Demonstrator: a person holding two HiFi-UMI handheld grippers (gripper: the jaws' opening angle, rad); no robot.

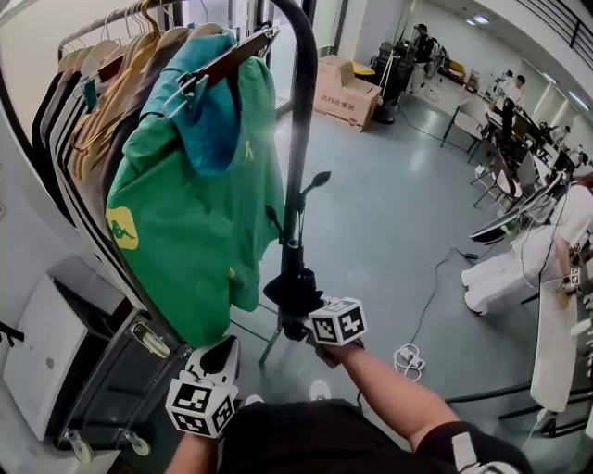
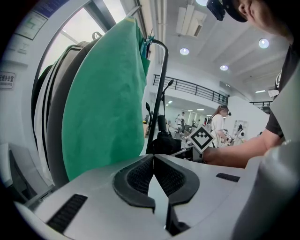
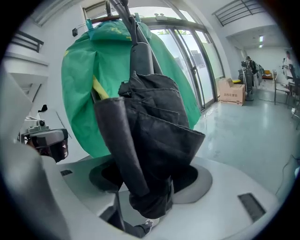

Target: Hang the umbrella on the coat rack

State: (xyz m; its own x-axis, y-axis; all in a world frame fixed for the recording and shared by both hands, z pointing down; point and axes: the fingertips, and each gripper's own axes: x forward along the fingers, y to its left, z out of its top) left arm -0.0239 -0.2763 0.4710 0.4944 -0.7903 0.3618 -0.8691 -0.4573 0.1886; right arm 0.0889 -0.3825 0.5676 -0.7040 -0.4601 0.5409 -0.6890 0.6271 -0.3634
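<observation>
Gripping the umbrella (image 1: 293, 289) low on its folded black cloth, the right gripper (image 1: 313, 317) holds it at the centre of the head view, right against the dark post of the rack (image 1: 298, 139). In the right gripper view the jaws are clenched on the bundle, and the cloth spills over both pads and fills the middle of the frame.

The left gripper (image 1: 218, 359) hangs at the lower left, below the hem of the green shirt (image 1: 195, 231). In its own view its pads meet at the tips with nothing between them, so it is closed and empty.

We judge the task as only partly done. The umbrella is at the rack, but its weight rests in our right gripper, and in the head view it sits far below the top rail (image 1: 93, 28), where the hangers crowd the upper left. The umbrella's upper end runs toward the top of the right gripper view, close to the shirt's hanger. We cannot tell whether it touches or catches on anything there.

What is left, as we read it, is to lift the umbrella, hook its handle or strap over the rail or post, check that it holds, and then let go.
</observation>
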